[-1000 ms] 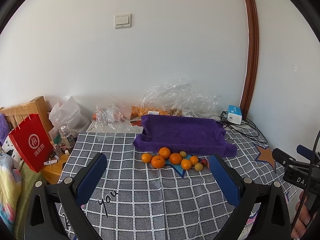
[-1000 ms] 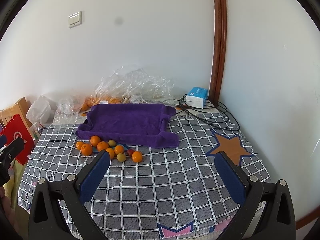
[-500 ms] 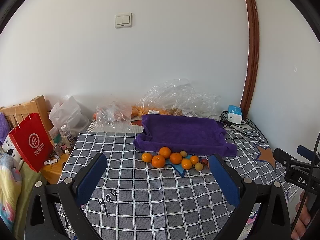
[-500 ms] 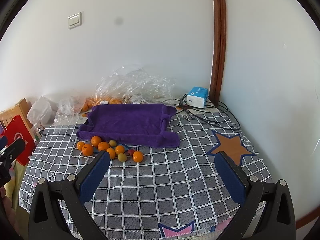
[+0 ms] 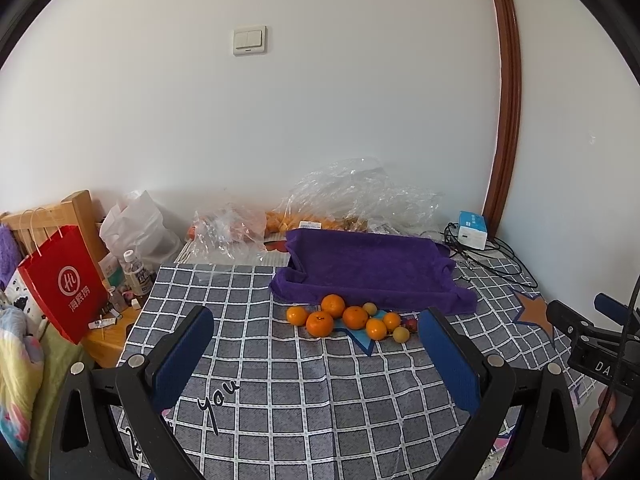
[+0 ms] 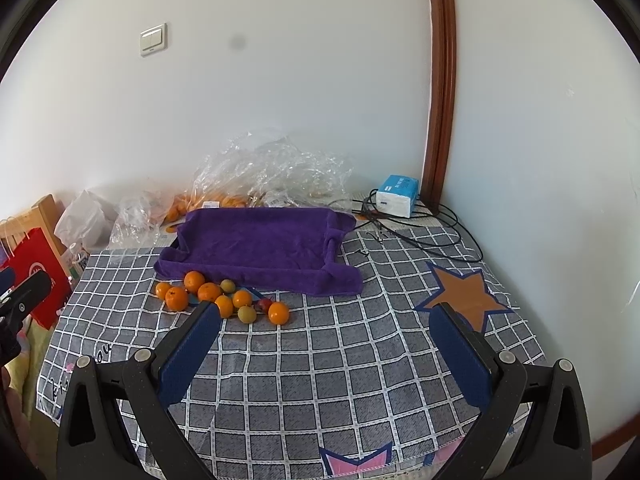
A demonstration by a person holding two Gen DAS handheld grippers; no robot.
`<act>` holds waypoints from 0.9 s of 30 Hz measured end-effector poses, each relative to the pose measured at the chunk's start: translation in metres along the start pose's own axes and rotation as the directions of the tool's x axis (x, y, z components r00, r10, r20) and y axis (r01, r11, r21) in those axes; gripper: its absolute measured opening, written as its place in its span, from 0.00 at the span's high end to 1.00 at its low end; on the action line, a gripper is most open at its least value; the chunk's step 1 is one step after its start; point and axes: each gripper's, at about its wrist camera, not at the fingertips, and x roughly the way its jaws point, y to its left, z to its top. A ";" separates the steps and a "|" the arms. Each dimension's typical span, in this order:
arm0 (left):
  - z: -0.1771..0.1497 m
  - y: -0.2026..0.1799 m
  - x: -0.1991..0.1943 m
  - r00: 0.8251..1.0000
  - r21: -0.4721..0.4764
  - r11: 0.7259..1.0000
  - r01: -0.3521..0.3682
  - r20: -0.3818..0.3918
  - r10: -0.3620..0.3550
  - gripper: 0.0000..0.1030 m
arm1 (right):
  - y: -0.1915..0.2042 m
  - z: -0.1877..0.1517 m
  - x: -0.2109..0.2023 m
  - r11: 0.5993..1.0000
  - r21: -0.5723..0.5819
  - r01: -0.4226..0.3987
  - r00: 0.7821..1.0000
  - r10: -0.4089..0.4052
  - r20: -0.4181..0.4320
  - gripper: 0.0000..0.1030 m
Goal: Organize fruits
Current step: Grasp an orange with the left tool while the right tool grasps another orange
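From the left wrist camera, the left gripper [image 5: 316, 344] hangs over the table with its jaws spread wide and nothing between them; its blue pads [image 5: 182, 356] look flat and matte on black plastic arms. Past it, a cluster of round, glossy oranges [image 5: 320, 323] and smaller pale yellow-green fruits [image 5: 401, 335] lies on the grey checked tablecloth [image 5: 300, 392], just in front of a plush purple towel [image 5: 368, 272] draped over a shallow tray shape. Crinkled clear plastic bags [image 5: 352, 196] sit against the wall behind it. A red paper bag [image 5: 64, 284] stands off the table's left edge.

From the right wrist camera, the right gripper [image 6: 324, 336] is likewise open wide and empty above the cloth. The fruits sit ahead and to the left, touching one another in a loose row, one orange [image 6: 278, 313] at the right end, beside a small dark red fruit [image 6: 263, 304]. The towel [image 6: 260, 244] lies just behind them. A boxy blue-and-white pack [image 6: 398, 195] rests in the corner among black cables [image 6: 424, 236].
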 end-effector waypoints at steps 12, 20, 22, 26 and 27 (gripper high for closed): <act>-0.022 0.012 0.047 0.998 -0.029 0.999 -0.018 -0.064 0.016 0.00 | 0.003 -0.016 0.048 1.000 -0.011 -0.006 0.999 0.005 -0.049 0.00; -0.041 0.022 0.097 0.989 -0.007 1.000 -0.028 -0.145 0.027 0.00 | 0.004 -0.028 0.109 1.000 -0.022 0.022 0.988 -0.025 -0.149 0.01; -0.044 0.028 0.106 0.988 -0.012 1.000 -0.029 -0.151 0.027 0.00 | 0.005 -0.029 0.123 1.000 -0.008 -0.003 0.986 0.002 -0.165 0.01; -0.051 0.035 0.127 0.985 0.007 1.000 -0.017 -0.174 0.018 0.00 | 0.008 -0.032 0.154 0.999 0.015 -0.030 0.976 0.033 -0.214 0.04; -0.052 0.036 0.133 0.982 0.014 1.000 -0.018 -0.186 0.020 0.00 | 0.009 -0.034 0.162 0.999 0.014 -0.032 0.972 0.034 -0.233 0.05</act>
